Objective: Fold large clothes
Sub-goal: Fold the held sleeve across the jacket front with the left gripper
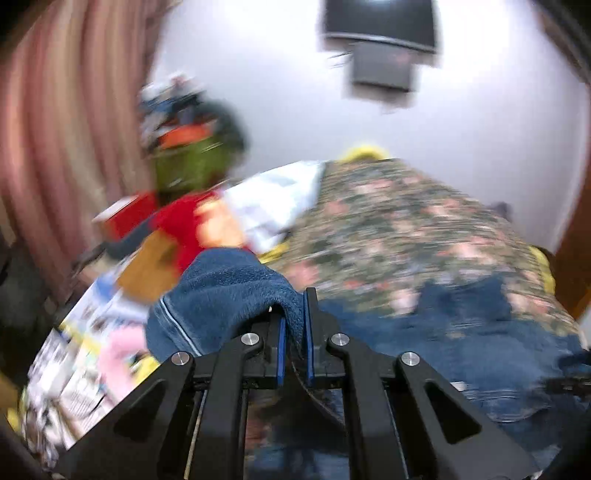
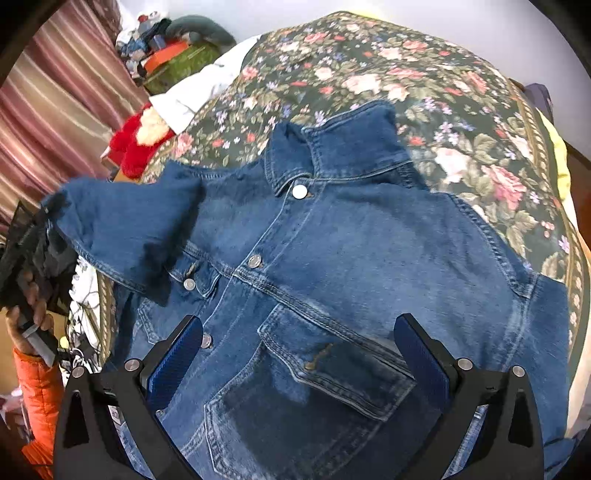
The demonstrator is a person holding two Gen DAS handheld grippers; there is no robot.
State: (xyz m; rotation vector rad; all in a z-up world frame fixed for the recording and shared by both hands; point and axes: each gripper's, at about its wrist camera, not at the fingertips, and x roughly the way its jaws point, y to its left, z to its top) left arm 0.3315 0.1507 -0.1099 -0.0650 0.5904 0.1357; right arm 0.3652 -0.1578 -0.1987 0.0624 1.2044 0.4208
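A blue denim jacket (image 2: 332, 258) lies front up on a floral bedspread (image 2: 424, 81), collar toward the far side. My left gripper (image 1: 293, 332) is shut on the jacket's sleeve (image 1: 225, 288) and holds it lifted; the same sleeve (image 2: 125, 229) shows raised over the jacket's left side in the right wrist view, with the left gripper (image 2: 33, 251) at its end. My right gripper (image 2: 299, 354) is open and empty, hovering above the chest pocket (image 2: 332, 365). The left wrist view is blurred by motion.
A pink striped curtain (image 2: 55, 96) hangs at the left. A pile of clothes and a green bag (image 2: 177, 55) sit at the bed's far left, with a red plush item (image 2: 136, 144) and white cloth (image 2: 195, 92). A dark screen (image 1: 380, 26) hangs on the wall.
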